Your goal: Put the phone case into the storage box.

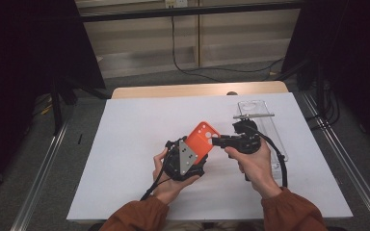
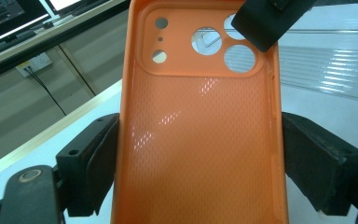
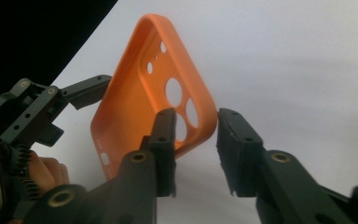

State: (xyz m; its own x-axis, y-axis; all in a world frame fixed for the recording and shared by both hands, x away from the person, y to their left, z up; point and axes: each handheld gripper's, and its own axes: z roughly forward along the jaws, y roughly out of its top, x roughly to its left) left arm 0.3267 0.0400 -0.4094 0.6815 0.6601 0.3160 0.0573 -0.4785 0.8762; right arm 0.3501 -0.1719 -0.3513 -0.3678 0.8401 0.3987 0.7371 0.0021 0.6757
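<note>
At the centre of the high view, the left hand-held gripper (image 1: pixel 192 156) is pinching the orange phone case (image 1: pixel 203 139) by its sides, steadying it above the worktop (image 1: pixel 135 144) while the right hand-held gripper (image 1: pixel 215 141), jaws not yet pressing, is straddling its camera-end rim.

surface: your wooden table (image 1: pixel 197 89) | cover: white sheet (image 1: pixel 139 144) lies across nearly all of it | at 2 o'clock on the sheet: clear plastic tray (image 1: pixel 262 120), lying flat by the right edge
</note>
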